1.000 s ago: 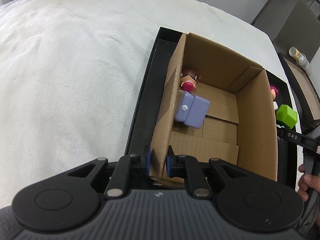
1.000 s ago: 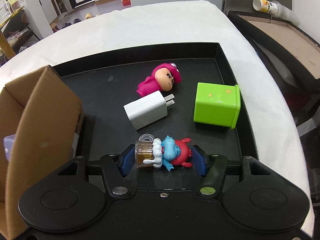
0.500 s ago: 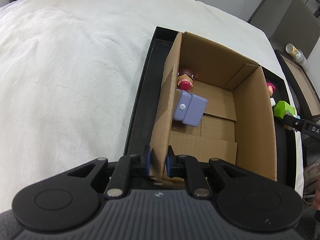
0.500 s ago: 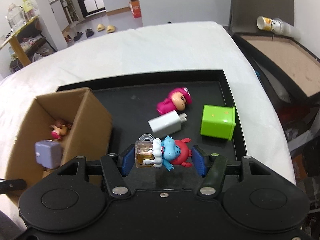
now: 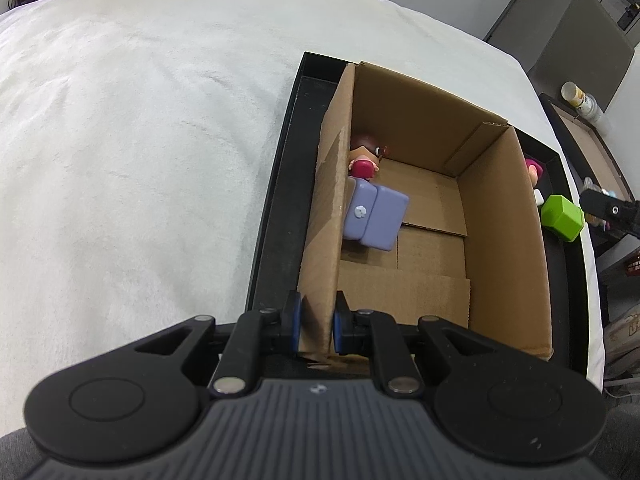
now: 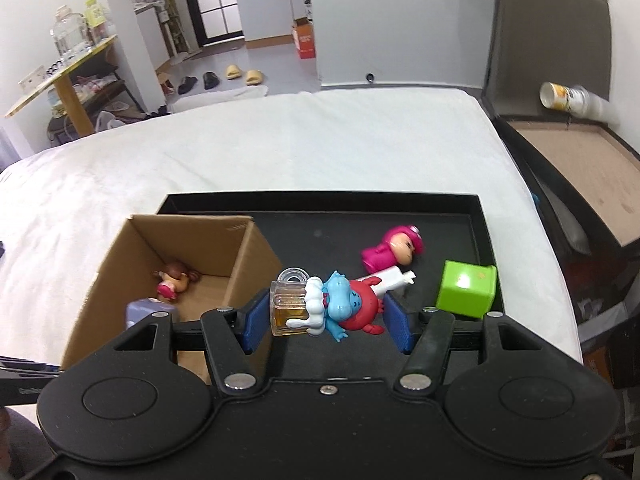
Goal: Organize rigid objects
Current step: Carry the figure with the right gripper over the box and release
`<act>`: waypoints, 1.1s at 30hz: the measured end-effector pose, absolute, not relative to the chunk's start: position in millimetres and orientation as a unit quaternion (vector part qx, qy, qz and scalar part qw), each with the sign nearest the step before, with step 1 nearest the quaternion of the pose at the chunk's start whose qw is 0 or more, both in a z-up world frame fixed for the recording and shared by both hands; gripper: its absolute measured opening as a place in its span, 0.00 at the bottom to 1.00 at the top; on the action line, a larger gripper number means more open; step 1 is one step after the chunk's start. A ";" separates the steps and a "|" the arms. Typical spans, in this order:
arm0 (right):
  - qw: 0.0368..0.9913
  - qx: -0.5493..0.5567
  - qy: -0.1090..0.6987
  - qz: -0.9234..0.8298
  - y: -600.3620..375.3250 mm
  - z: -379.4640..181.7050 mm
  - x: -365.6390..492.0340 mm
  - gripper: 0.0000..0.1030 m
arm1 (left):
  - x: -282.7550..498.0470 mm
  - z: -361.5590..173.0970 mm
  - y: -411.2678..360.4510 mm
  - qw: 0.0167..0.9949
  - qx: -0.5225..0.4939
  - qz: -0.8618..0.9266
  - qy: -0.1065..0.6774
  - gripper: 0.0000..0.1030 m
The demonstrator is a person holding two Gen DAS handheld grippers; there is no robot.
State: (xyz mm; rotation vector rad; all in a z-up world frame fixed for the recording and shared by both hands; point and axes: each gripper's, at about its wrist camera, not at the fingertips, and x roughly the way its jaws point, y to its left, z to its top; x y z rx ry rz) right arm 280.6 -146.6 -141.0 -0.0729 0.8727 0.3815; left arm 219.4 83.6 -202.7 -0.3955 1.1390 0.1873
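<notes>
Cardboard box [image 5: 500, 240], open-topped, standing inside a black tray [image 6: 478, 236] on a white-covered surface [image 5: 140, 140]; left gripper [image 5: 316, 326] clenched on the box's near-left wall, steadying it. Right gripper [image 6: 326, 316] holds, well above the tray, a blue-and-red toy figure [image 6: 348, 306] with a clear amber-filled mug, jaws closed across its length, mug end against the left pad and red end against the right. Risk, as a judgement: the figure is lumpy and gripped end to end on uneven surfaces, so it could pivot or slip free on the carry toward the box at 9 o'clock in the right wrist view; a drop there would land it on the tray or catch the box's right wall. A low approach could also knock that wall, and only one corner is pinned. Appearance of held item: glossy hard plastic, blue head, red body, white trim, transparent mug with arched handle. Already in the box: a small doll with brown hair and pink dress [image 5: 366, 160] and a lavender block [image 5: 376, 218], both against the left wall. Remaining on the tray, toward 2 o'clock from the held toy: a magenta hooded figure [image 6: 394, 248], a white charger plug [image 6: 394, 278] and a lime green cube [image 6: 466, 294].
</notes>
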 end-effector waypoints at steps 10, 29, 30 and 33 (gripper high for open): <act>0.887 -0.054 0.408 0.207 -112.1 -127.9 278.4 0.57 | 215.2 -204.3 88.2 0.821 -0.201 0.083 0.527 0.14; 0.875 -0.079 0.418 0.231 -45.7 -133.6 278.8 0.57 | 213.4 -206.2 96.5 0.820 -0.219 0.063 0.526 0.16; 0.874 -0.079 0.420 0.233 -42.4 -134.4 279.0 0.57 | 213.7 -206.4 96.9 0.819 -0.219 0.062 0.526 0.16; 0.872 -0.081 0.422 0.233 -33.2 -137.2 279.7 0.57 | 214.4 -206.4 98.5 0.818 -0.221 0.060 0.527 0.16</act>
